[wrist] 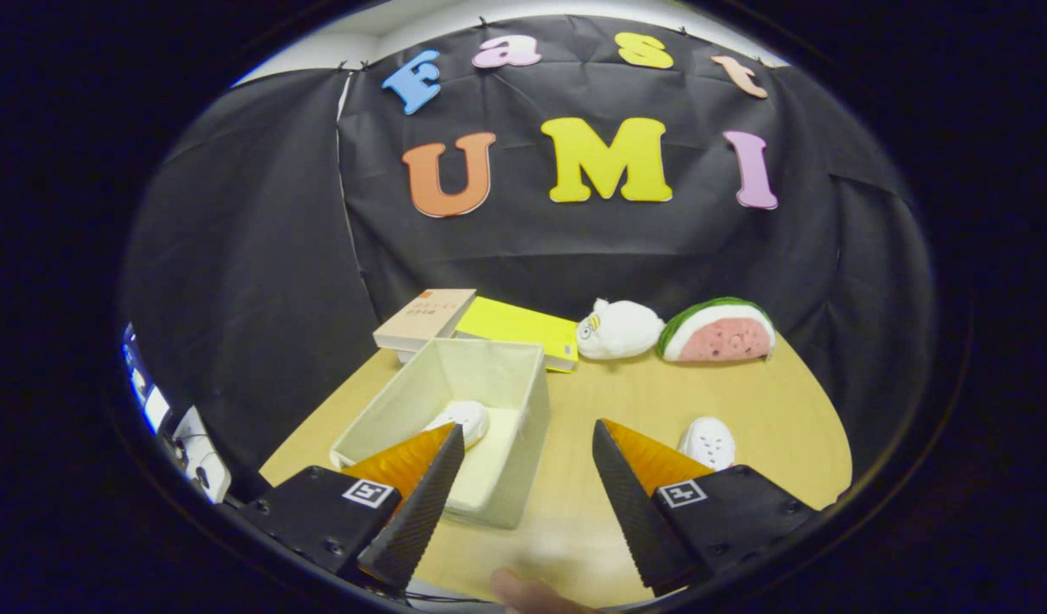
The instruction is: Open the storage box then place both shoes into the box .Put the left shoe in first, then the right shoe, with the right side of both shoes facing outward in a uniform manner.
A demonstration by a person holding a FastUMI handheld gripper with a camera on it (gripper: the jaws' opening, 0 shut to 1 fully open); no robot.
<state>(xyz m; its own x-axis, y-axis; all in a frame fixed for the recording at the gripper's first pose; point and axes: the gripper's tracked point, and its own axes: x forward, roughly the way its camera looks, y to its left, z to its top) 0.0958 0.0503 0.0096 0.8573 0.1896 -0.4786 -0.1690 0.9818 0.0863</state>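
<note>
A pale fabric storage box [520, 379] stands open on the wooden table, just ahead of my left finger. One white shoe [465, 419] lies inside it, partly hidden by that finger. A second white shoe [708, 443] rests on the table to the right, just behind my right finger. My gripper [528, 443] hangs open above the table with nothing between its fingers; the box's near right corner lies in the gap ahead.
Behind the box lie a tan book [425, 318] and a yellow book [523, 329]. A white plush toy [618, 329] and a watermelon plush [718, 331] sit at the table's back right. A fingertip [523, 590] shows below the fingers. A power strip [195, 452] lies off to the left.
</note>
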